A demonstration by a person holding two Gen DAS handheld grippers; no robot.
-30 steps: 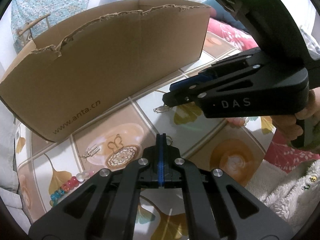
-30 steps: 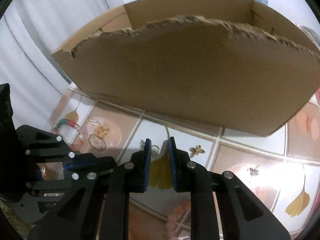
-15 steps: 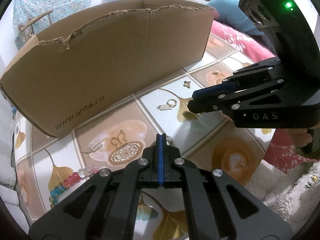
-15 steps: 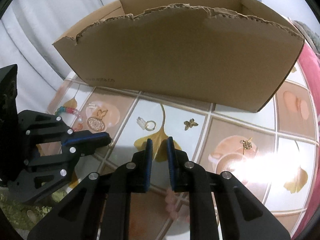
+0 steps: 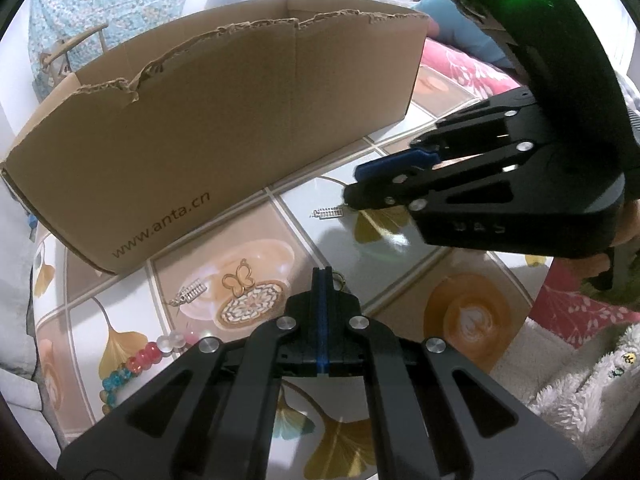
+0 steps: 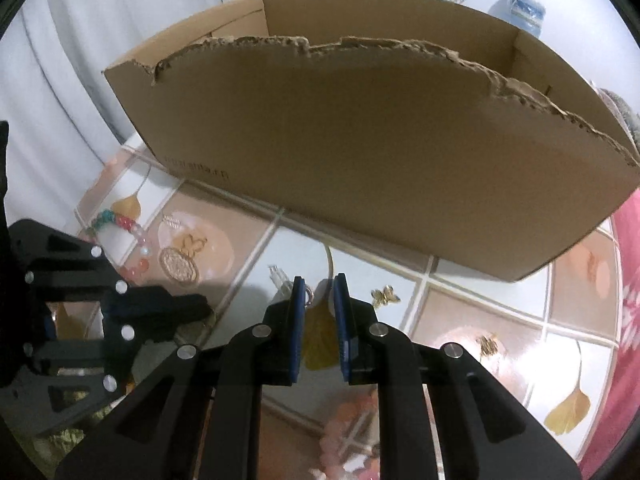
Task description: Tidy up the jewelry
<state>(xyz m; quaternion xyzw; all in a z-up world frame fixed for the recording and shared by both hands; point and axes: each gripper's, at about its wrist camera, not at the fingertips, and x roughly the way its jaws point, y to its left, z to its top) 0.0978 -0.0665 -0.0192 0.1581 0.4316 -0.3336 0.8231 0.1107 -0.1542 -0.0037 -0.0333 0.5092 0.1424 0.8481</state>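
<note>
A: Why is the right gripper (image 6: 318, 292) low at centre frame?
B: Its narrow gap lines up beside the silver charm (image 6: 280, 278), holding nothing. The left gripper (image 5: 322, 280) is shut, empty; the box (image 6: 360, 152) waits above.

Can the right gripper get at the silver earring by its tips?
Probably yes. The right gripper stands slightly open just above the silver earring, nothing lies between them, and the cardboard box sits well behind.
</note>
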